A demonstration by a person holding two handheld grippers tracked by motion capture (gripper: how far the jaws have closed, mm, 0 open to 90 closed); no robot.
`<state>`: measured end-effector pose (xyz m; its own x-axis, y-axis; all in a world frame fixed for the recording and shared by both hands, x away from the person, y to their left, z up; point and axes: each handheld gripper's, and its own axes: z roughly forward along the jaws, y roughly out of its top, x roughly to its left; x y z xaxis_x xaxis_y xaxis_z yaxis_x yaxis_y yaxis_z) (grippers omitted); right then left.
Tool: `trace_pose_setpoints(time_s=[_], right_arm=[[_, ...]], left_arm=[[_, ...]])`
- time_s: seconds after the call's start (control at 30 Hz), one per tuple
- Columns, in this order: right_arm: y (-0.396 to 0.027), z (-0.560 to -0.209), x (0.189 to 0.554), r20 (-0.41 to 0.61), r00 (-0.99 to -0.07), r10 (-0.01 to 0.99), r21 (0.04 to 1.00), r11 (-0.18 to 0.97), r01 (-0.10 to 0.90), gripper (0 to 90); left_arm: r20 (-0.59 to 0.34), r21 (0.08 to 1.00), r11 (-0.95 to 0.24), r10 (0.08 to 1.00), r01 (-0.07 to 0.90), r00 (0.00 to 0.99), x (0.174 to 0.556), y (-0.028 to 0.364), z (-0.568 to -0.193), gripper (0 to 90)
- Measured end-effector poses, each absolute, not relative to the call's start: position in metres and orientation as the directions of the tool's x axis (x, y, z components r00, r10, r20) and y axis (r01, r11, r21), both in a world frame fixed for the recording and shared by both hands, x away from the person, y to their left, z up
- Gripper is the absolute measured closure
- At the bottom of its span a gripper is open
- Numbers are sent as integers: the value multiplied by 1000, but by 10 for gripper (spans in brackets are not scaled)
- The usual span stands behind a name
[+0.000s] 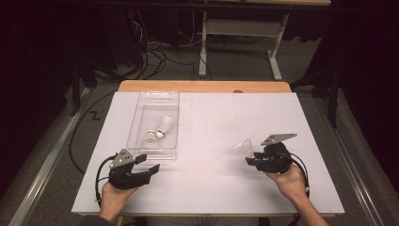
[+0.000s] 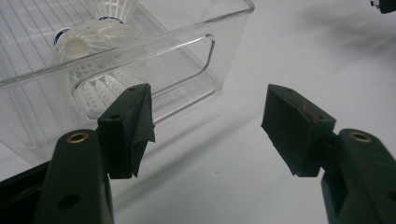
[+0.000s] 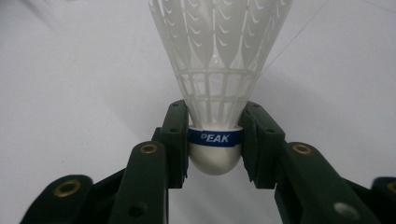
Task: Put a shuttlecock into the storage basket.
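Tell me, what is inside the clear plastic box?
Two white shuttlecocks lie inside the clear box. Through its ribbed wall, the left gripper view blurs their lower feathers.

The left gripper is held low at the table's near left edge, gripped from behind by the left hand; its jaws are spread wide w/ nothing between them, pointed fwd and to the right. The right gripper is held by the right hand at the near right, pointed left; its jaws are closed partway, pads pressed on both sides of a shuttlecock's cork base.
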<state>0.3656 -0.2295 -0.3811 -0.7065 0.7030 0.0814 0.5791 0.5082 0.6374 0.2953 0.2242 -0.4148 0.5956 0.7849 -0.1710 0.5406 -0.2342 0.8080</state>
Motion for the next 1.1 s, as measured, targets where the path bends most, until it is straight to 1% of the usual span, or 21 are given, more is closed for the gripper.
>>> trace_pose_setpoints(time_s=[1.1], right_arm=[[-236, -385, 327, 68, -738, 671, 714, 484, 506, 657]], left_arm=[[-175, 801, -232, 791, 552, 586, 294, 222, -414, 342]])
